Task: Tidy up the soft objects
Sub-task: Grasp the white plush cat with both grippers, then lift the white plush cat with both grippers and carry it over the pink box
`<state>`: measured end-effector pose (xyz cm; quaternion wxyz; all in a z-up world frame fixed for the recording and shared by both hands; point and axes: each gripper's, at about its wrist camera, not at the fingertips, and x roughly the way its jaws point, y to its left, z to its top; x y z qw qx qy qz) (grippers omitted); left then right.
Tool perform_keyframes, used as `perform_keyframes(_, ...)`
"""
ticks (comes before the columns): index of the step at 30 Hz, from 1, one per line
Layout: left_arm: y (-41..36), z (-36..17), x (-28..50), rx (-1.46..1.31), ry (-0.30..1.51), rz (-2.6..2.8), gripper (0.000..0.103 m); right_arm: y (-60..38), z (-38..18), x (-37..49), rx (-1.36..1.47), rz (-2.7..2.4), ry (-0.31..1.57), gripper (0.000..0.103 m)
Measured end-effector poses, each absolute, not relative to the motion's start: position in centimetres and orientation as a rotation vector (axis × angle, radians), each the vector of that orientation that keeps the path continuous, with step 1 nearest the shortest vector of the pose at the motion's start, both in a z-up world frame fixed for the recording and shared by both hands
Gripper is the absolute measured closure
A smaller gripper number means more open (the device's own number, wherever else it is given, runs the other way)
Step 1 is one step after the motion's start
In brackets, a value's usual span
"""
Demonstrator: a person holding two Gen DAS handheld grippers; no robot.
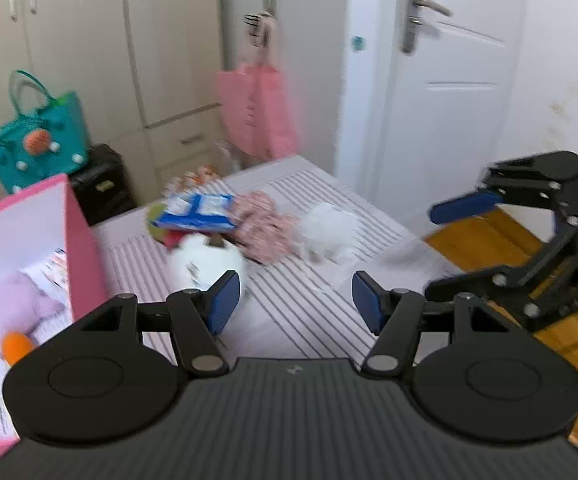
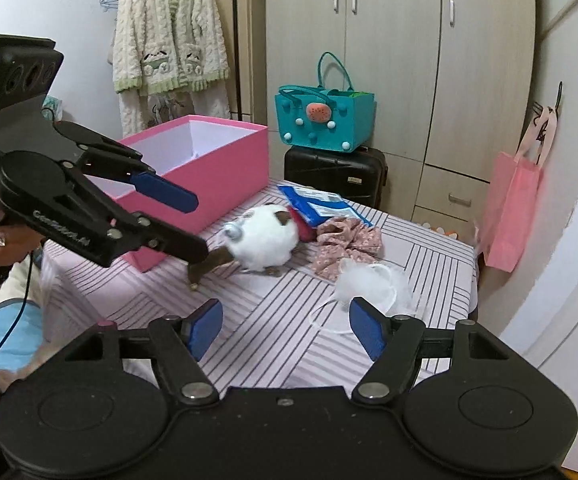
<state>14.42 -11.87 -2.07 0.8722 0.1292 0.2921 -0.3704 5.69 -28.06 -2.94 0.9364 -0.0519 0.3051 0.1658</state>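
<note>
Left claw [image 1: 291, 300] wide, empty, above white plush [image 2: 263, 242]; right claw [image 2: 285, 330] wide, empty, near white pouf [image 2: 373, 280].

A teal felt tote bag with looped handles [image 2: 325, 120] sat on top of a black hard-shell suitcase [image 2: 335, 170], both standing before a tall beige wardrobe with small metal handles [image 2: 401, 52]. A pink paper gift bag [image 2: 509, 212] hung from a wall hook beside a white panelled door with a silver lever handle [image 1: 445, 92]. A cream knitted cardigan with green trim [image 2: 169, 36] hung against the white wall. Orange-brown wooden flooring [image 1: 485, 240] showed beyond the bed's edge.
</note>
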Motion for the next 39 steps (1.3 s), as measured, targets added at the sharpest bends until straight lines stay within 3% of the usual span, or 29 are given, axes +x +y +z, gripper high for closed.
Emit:
perform_keyframes(5, -12.5, -3.4, 17.2, 0.277, 0.598, -0.665, 0.042, -27.8, -5.3, 8.7, -0.109, 0.395, 0.615, 0.028)
perform_keyframes(14, -14.0, -5.6, 23.4, 0.224, 0.762, -0.617, 0.042, -24.5, -9.1, 15.9, -0.147, 0.510, 0.672, 0.028)
perform_keyframes(33, -14.1, -7.6, 25.8, 0.182, 0.839, -0.569, 0.036, -21.7, -12.1, 21.8, -0.162, 0.556, 0.703, 0.025)
perform_keyframes(39, -13.7, -8.4, 26.2, 0.153, 0.891, -0.573, 0.038, -21.1, -12.2, 21.7, -0.152, 0.540, 0.689, 0.032)
